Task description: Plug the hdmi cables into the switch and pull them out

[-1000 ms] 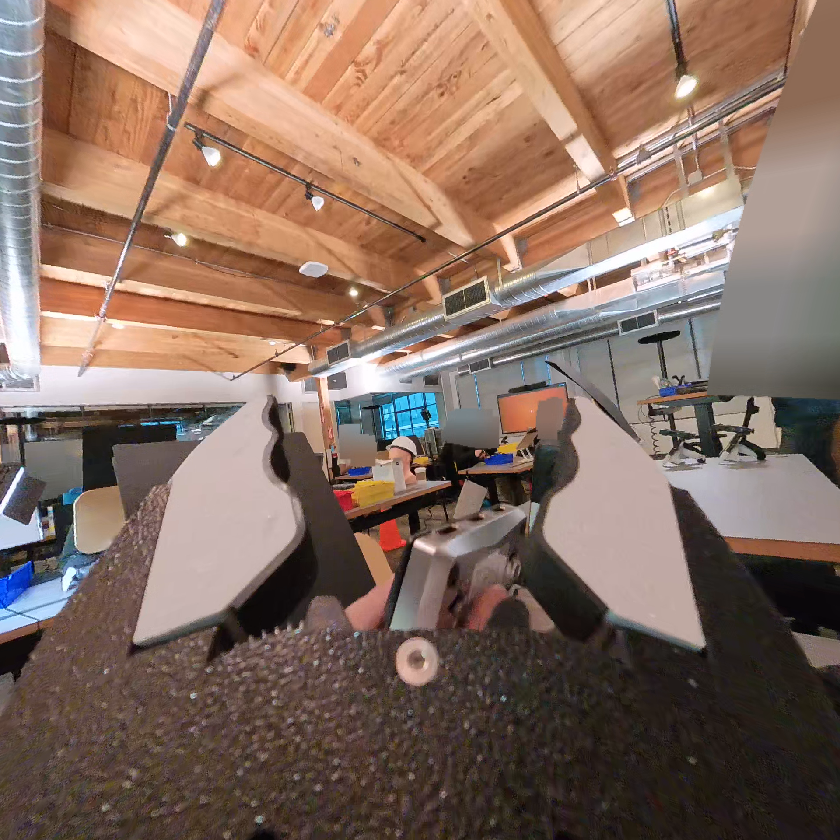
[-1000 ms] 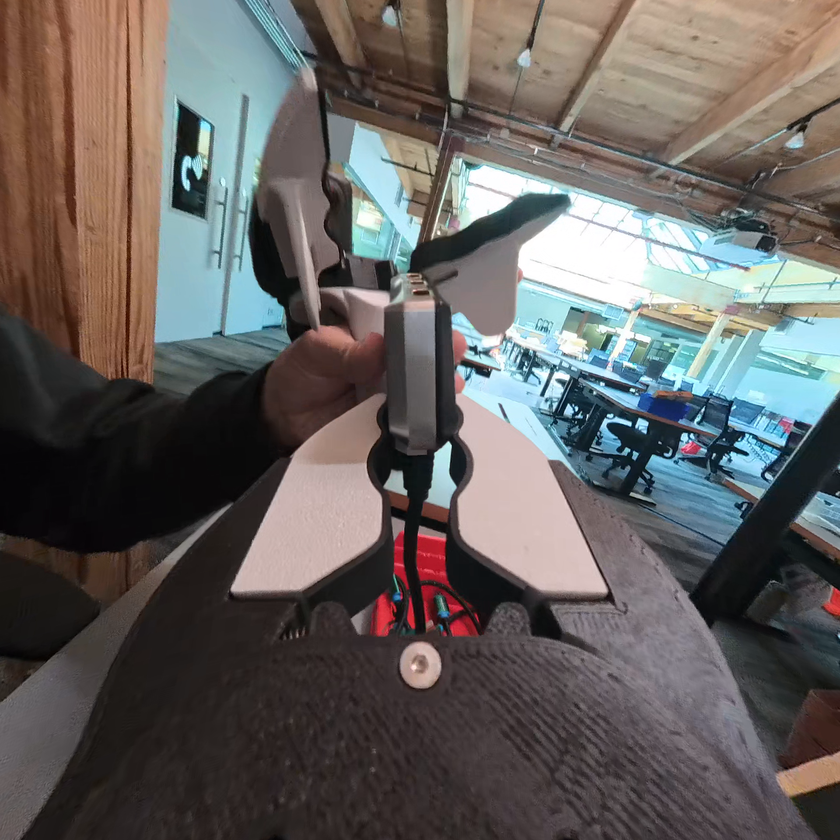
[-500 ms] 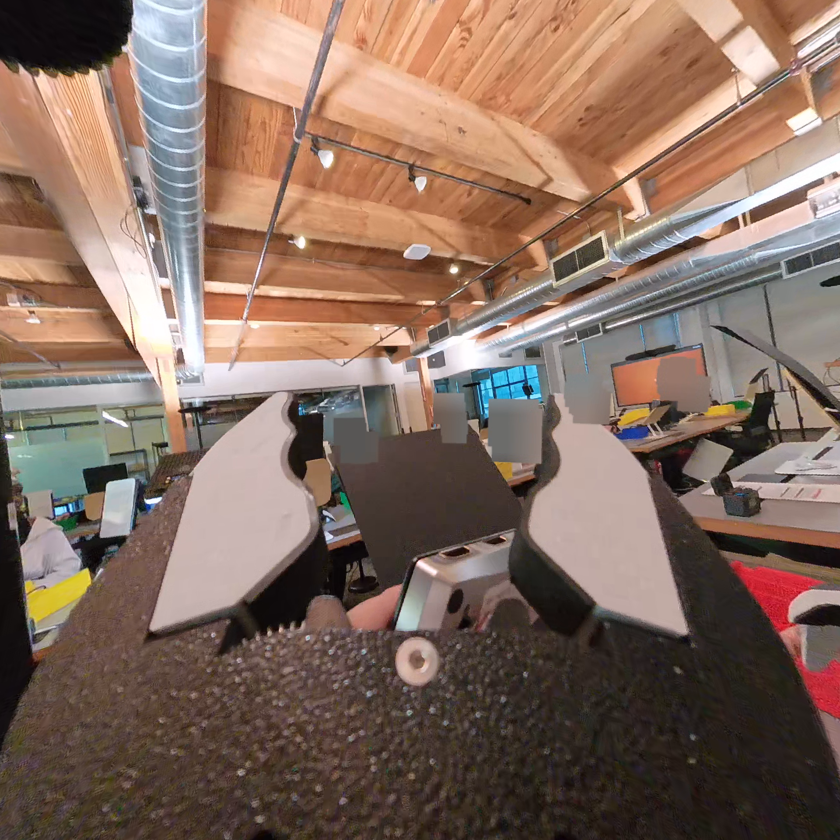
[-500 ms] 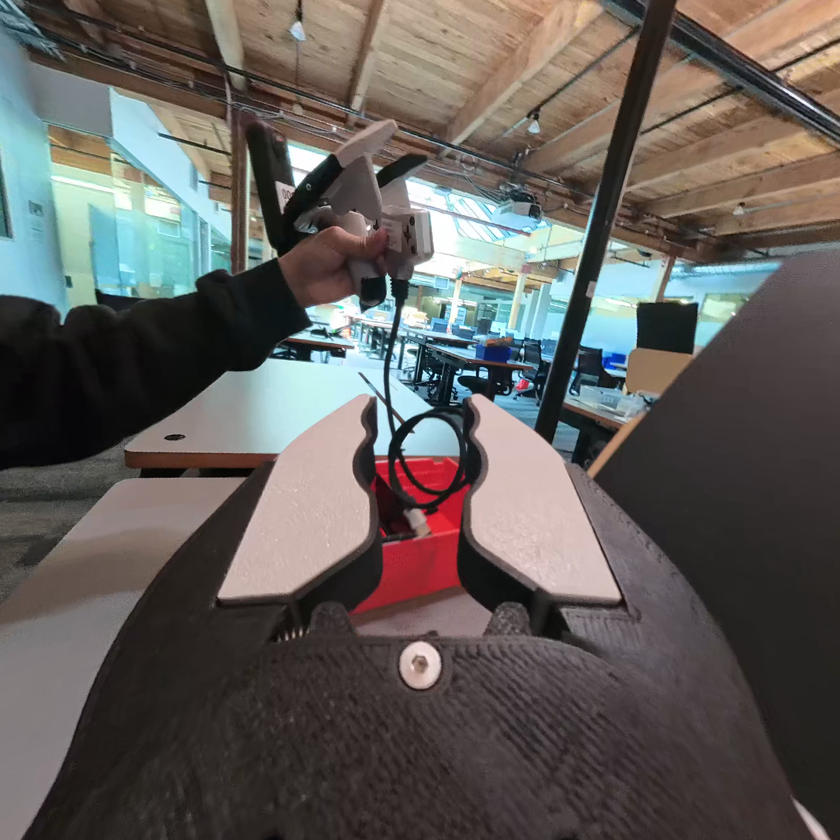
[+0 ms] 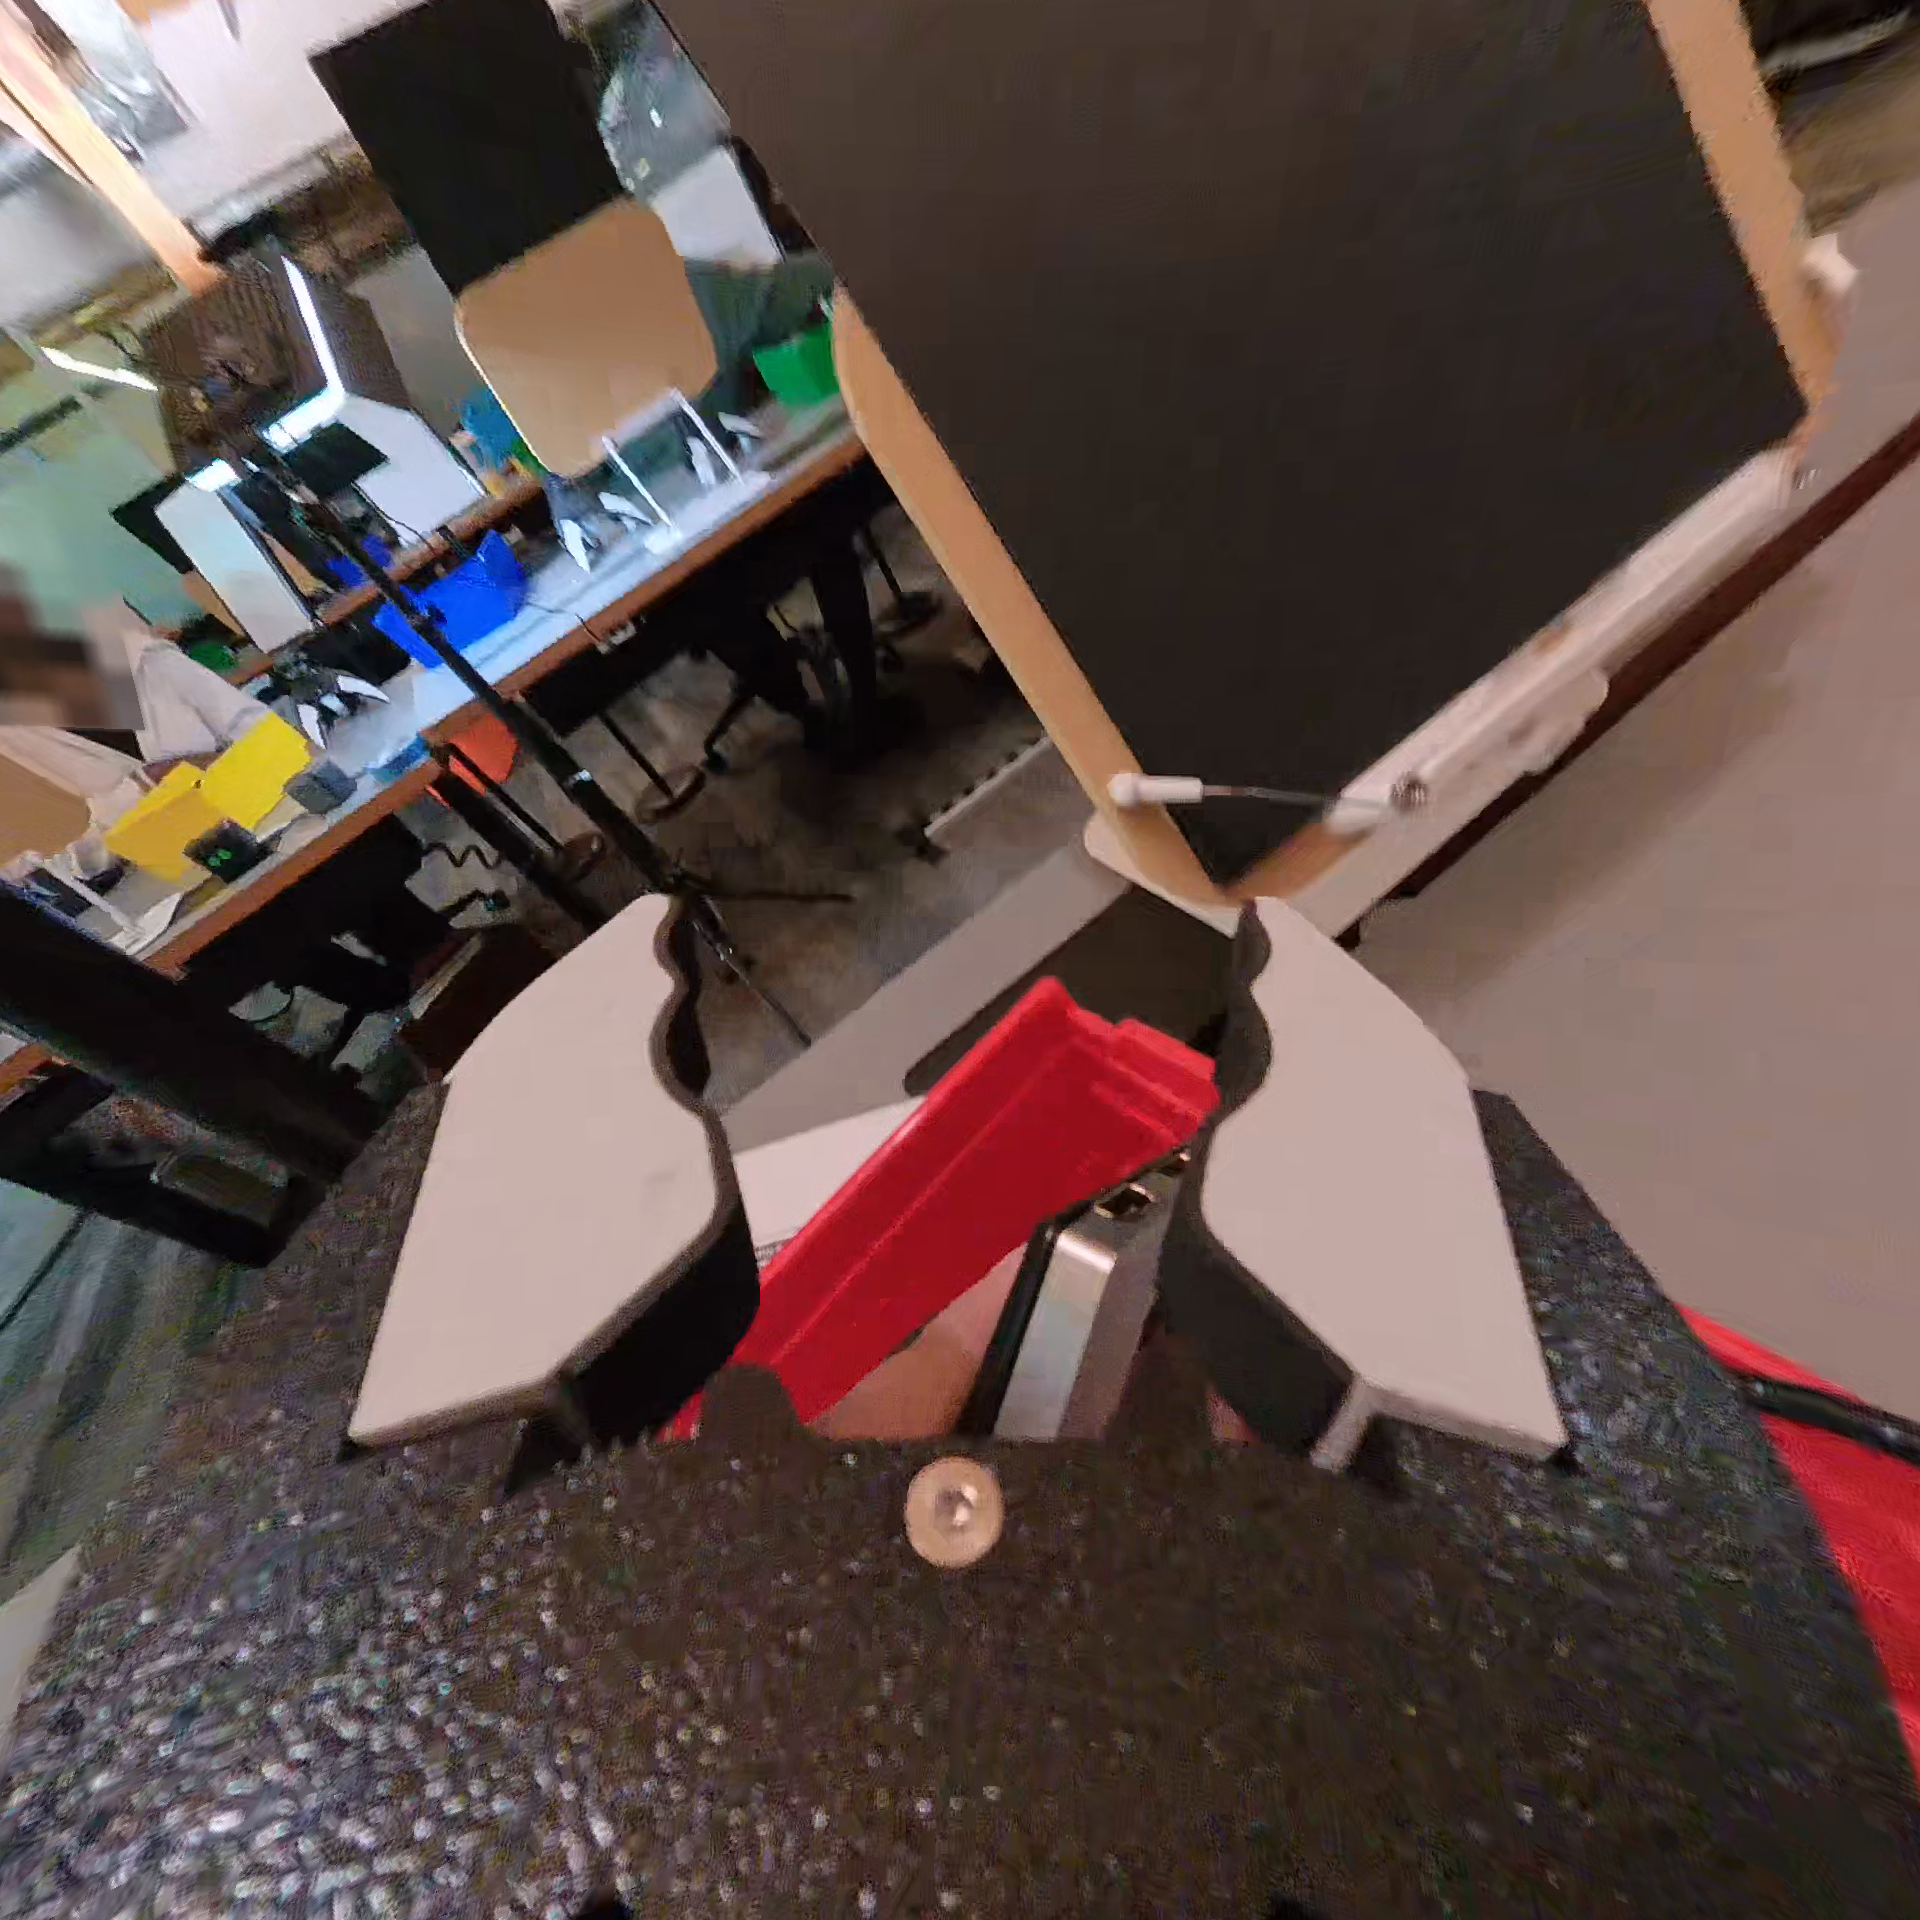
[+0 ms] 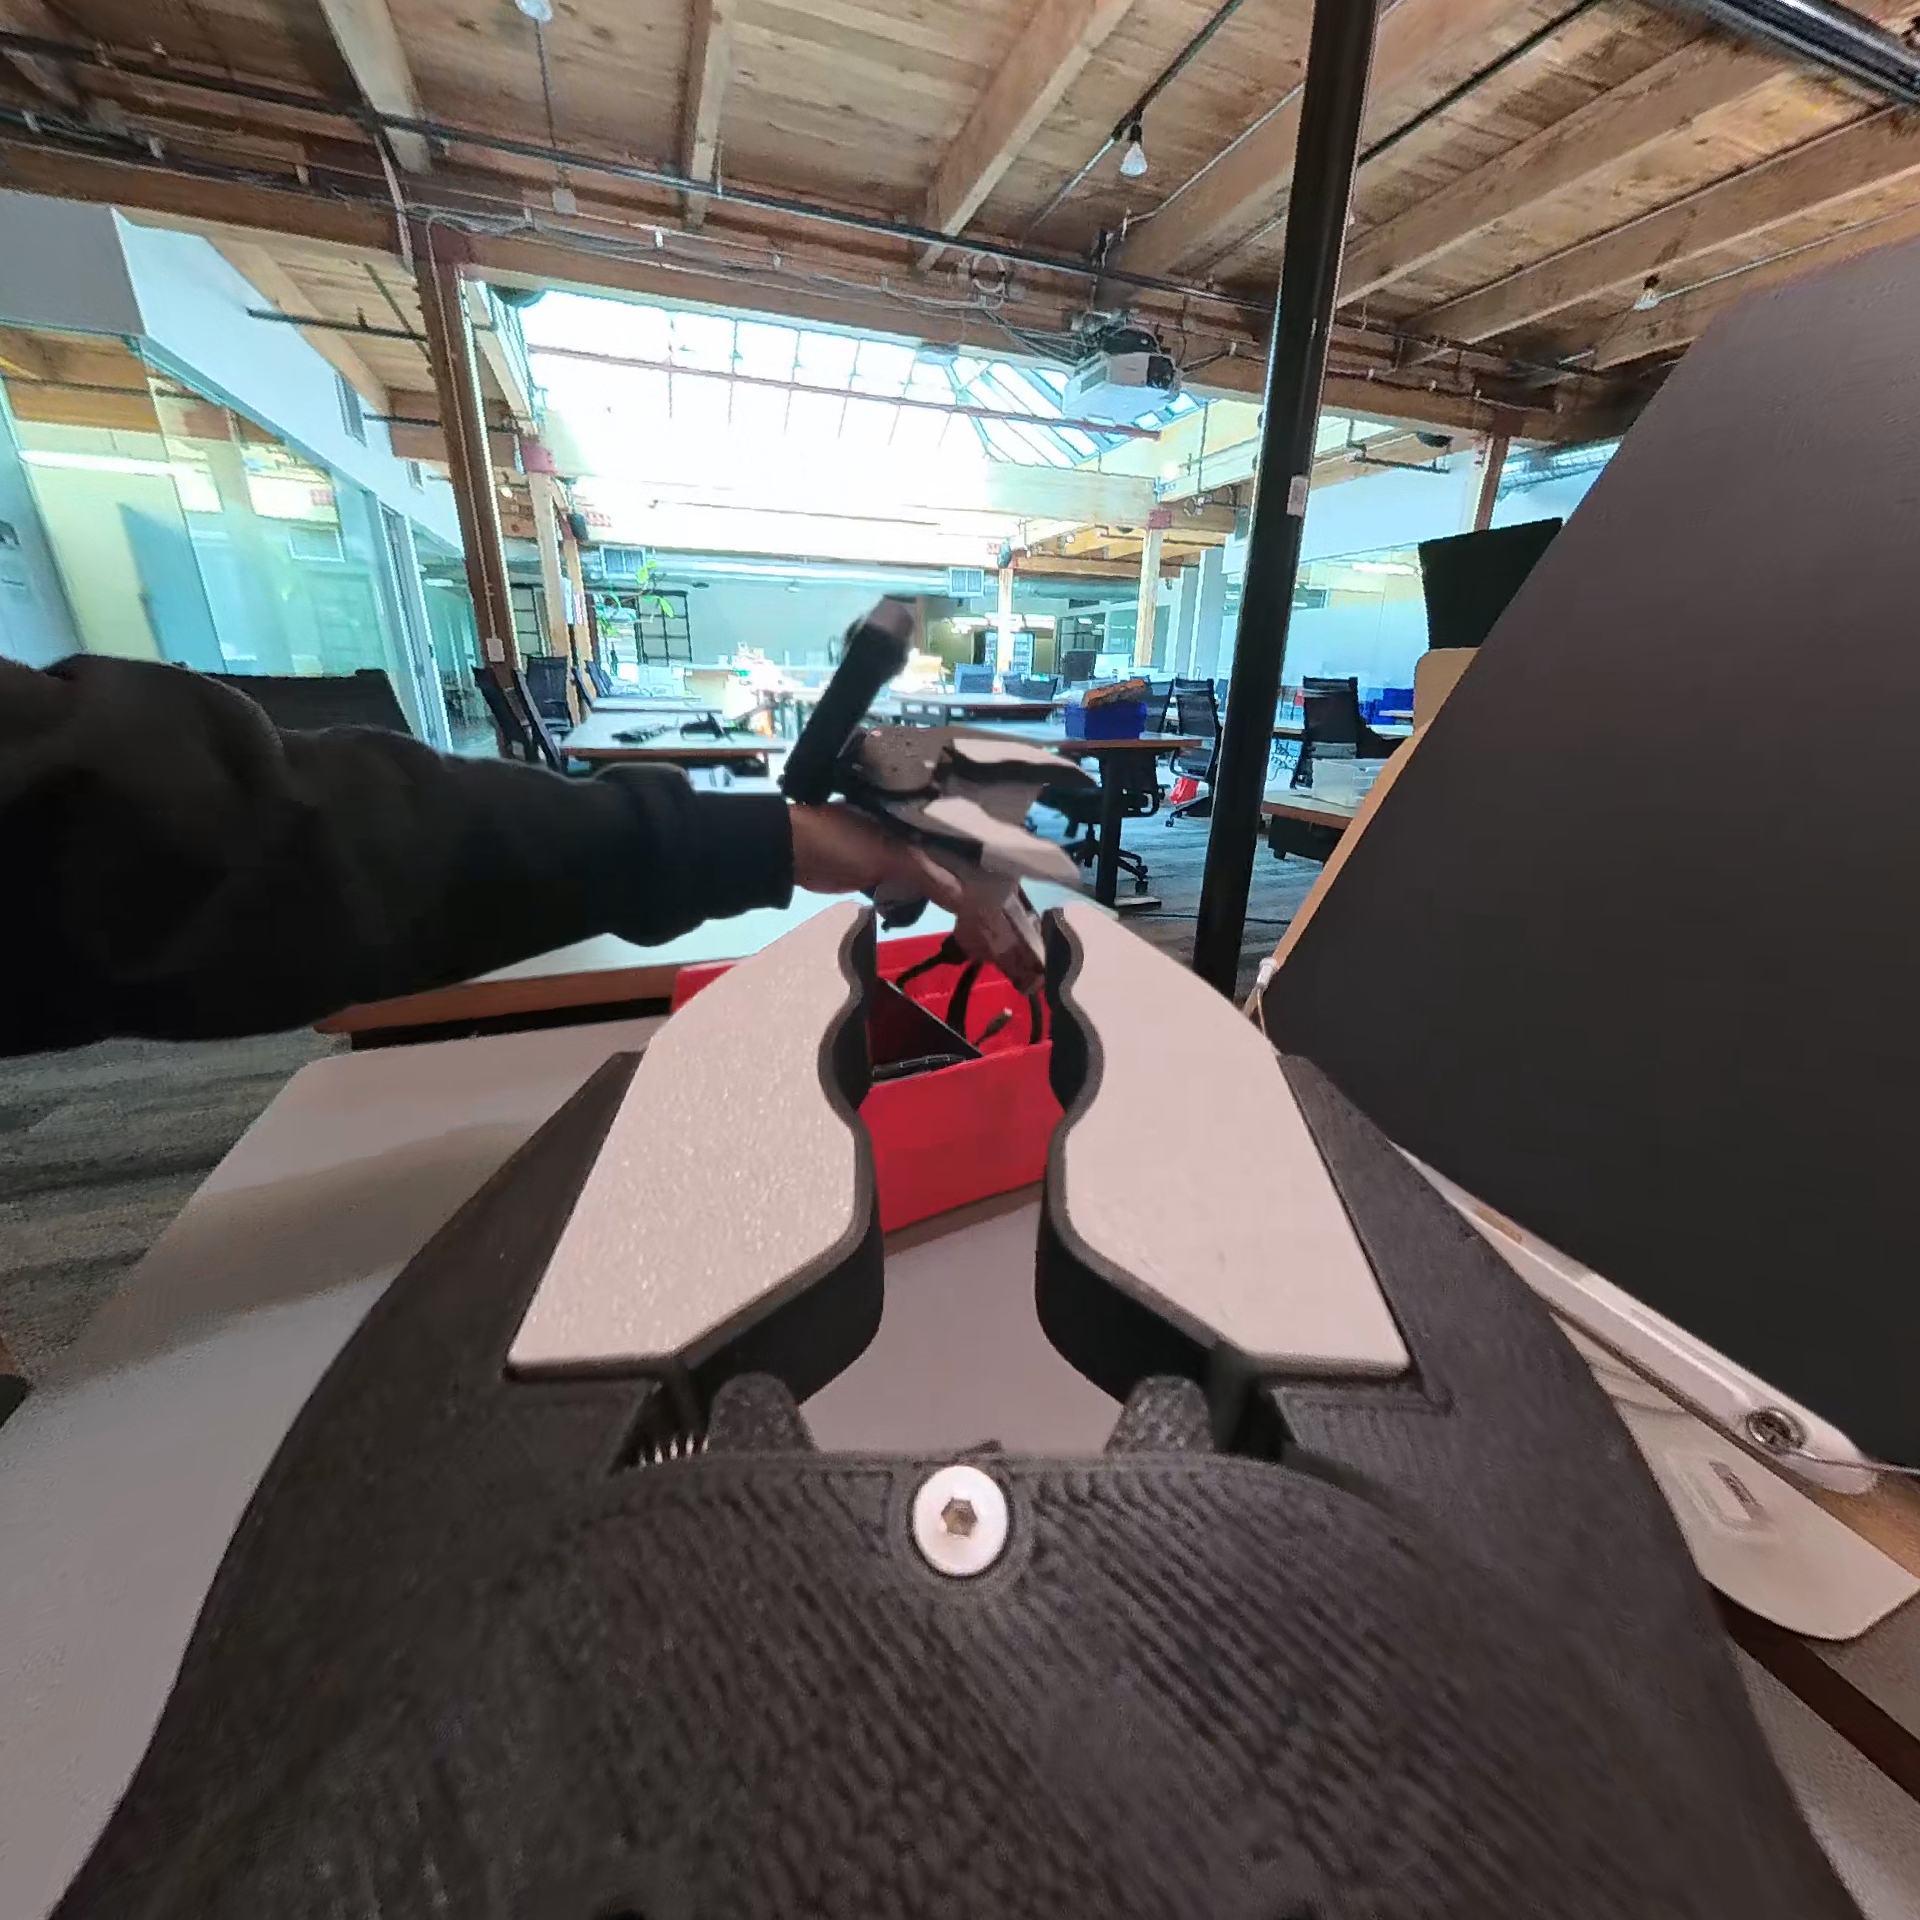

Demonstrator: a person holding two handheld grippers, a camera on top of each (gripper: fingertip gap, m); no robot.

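My left gripper (image 5: 956, 914) is open with its fingers wide apart. A silver HDMI switch (image 5: 1081, 1309) sits low between them against the right finger, held by the person's hand rather than by the fingers. Just beyond it is a red bin (image 5: 966, 1184). In the right wrist view the left gripper (image 6: 997, 821) hangs tilted down over the red bin (image 6: 956, 1132), where black HDMI cables (image 6: 961, 997) lie coiled. My right gripper (image 6: 954, 920) is open and empty, back from the bin over the white table (image 6: 416, 1122).
A large black board in a wooden frame (image 6: 1662, 831) stands close on the right, and it also fills the top of the left wrist view (image 5: 1299, 364). A black pole (image 6: 1278, 520) rises behind the bin. Other desks and chairs stand farther off.
The left gripper has swung from pointing at the ceiling down to the red bin, carrying the switch. The right gripper has let go of the cable and pulled back; the cable has dropped into the bin.
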